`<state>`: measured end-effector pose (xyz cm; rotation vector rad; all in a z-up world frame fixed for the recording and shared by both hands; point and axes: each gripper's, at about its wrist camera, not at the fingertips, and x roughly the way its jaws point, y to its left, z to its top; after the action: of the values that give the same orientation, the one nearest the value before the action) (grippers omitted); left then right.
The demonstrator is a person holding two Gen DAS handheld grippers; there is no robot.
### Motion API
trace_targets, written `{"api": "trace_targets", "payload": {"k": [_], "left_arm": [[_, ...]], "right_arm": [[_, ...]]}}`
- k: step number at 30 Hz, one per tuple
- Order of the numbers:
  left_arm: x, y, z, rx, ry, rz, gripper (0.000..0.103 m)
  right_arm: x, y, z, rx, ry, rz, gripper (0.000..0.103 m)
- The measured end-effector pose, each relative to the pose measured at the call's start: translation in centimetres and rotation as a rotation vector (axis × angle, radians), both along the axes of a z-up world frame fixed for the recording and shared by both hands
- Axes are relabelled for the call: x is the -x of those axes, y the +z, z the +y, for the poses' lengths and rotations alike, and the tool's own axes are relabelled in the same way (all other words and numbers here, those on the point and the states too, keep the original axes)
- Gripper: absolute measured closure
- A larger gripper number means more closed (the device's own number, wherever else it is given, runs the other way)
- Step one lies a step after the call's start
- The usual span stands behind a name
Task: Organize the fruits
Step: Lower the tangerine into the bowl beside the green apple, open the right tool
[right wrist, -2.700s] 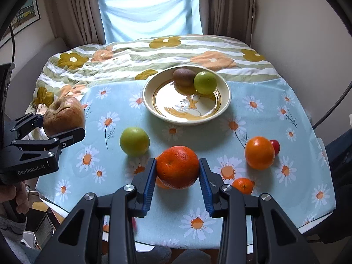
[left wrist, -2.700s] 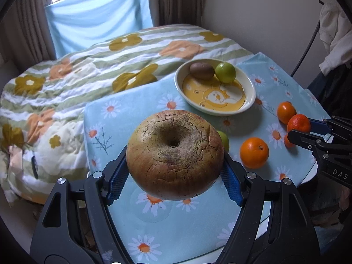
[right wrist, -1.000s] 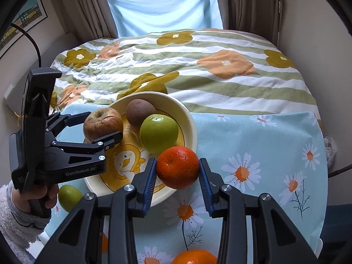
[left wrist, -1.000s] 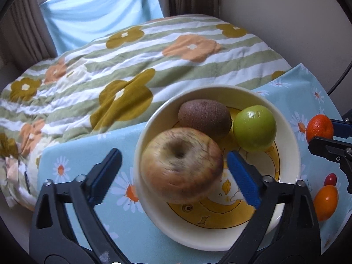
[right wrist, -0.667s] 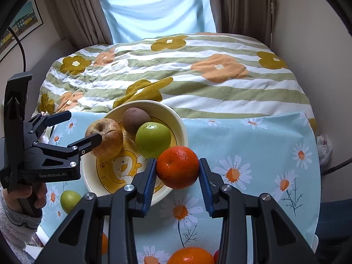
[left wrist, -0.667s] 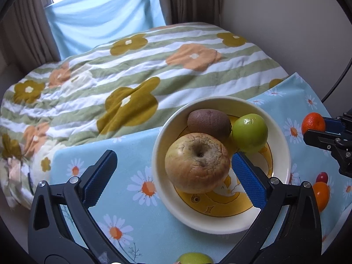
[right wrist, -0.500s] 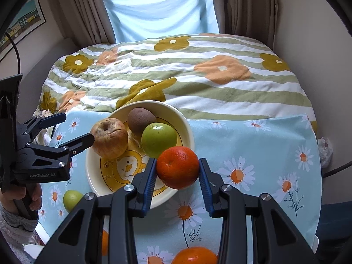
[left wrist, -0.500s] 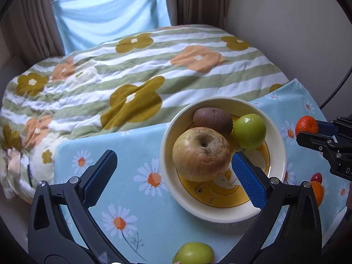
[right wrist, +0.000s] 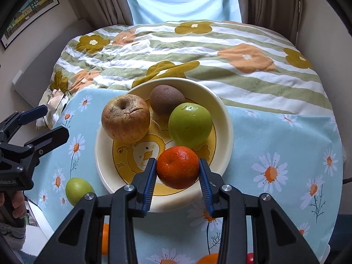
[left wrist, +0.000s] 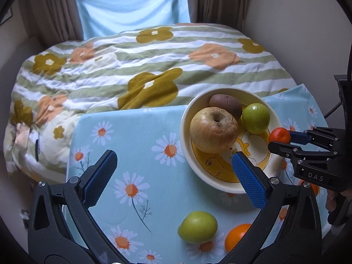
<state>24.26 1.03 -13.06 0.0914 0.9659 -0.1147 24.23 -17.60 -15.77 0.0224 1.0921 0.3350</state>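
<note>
A cream bowl (right wrist: 227, 129) with a yellow duck picture stands on the daisy tablecloth; it also shows in the left wrist view (left wrist: 187, 154). In it lie a wrinkled brown apple (right wrist: 125, 118) (left wrist: 213, 129), a kiwi (right wrist: 167, 99) (left wrist: 225, 104) and a green apple (right wrist: 190, 125) (left wrist: 256, 117). My right gripper (right wrist: 177, 171) is shut on an orange mandarin (right wrist: 177, 170) (left wrist: 279, 135) and holds it over the bowl's near rim. My left gripper (left wrist: 173, 173) is open and empty, left of the bowl and back from it.
A green fruit (left wrist: 197, 226) (right wrist: 78, 190) and an orange (left wrist: 237, 237) lie on the cloth in front of the bowl. More orange fruit (right wrist: 206, 258) and a small red one (right wrist: 249, 257) sit near the table's front edge. A flowered duvet (right wrist: 198, 48) lies behind.
My left gripper let go of the brown apple in the bowl, opened and drew back to the left. My right gripper carried the mandarin from the cloth to over the bowl's rim.
</note>
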Motion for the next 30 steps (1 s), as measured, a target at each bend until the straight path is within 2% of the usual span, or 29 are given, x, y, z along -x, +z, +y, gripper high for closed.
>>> {"api": "trace_targets", "payload": {"k": [11,12,13,14,15,16,20,21,22,30], "left_arm": [[1.4,-0.7,0.5,0.001,0.075,0.006,0.0],[1.5,-0.7,0.4,0.001,0.081,0.005,0.0],[1.7,-0.6,0.4,0.001,0.087,0.004,0.0],[1.8,-0.5,0.3,0.001,0.093,0.002,0.0],[2.0,-0.3,0.3,0.0,0.099,0.0,0.0],[2.0,-0.2,0.3,0.0,0.104,-0.003,0.0],[2.6,0.8,0.3,0.001,0.12,-0.019,0.0],[2.8,1.1,0.3,0.004,0.121,-0.024,0.0],[3.0,1.4,0.4,0.007,0.12,-0.029,0.0],[5.0,4.5,0.2,0.006,0.081,-0.088,0.0]], "right_arm": [[-0.4,-1.6,1.2,0.02,0.076,-0.003,0.068],[-0.4,-1.6,1.2,0.015,0.082,-0.005,0.062],[-0.4,-1.6,1.2,0.006,0.091,-0.006,0.049],[-0.3,-1.4,1.1,-0.004,0.098,-0.011,0.041],[-0.3,-1.2,1.1,-0.012,0.101,-0.019,0.023],[-0.1,-1.0,1.0,-0.024,0.102,-0.029,0.011],[0.5,-0.1,0.5,-0.039,0.094,-0.077,0.007],[0.7,0.1,0.4,-0.035,0.09,-0.087,0.001],[0.8,0.4,0.2,-0.032,0.085,-0.095,0.0],[3.0,4.0,-1.1,-0.034,0.038,-0.167,0.0]]}}
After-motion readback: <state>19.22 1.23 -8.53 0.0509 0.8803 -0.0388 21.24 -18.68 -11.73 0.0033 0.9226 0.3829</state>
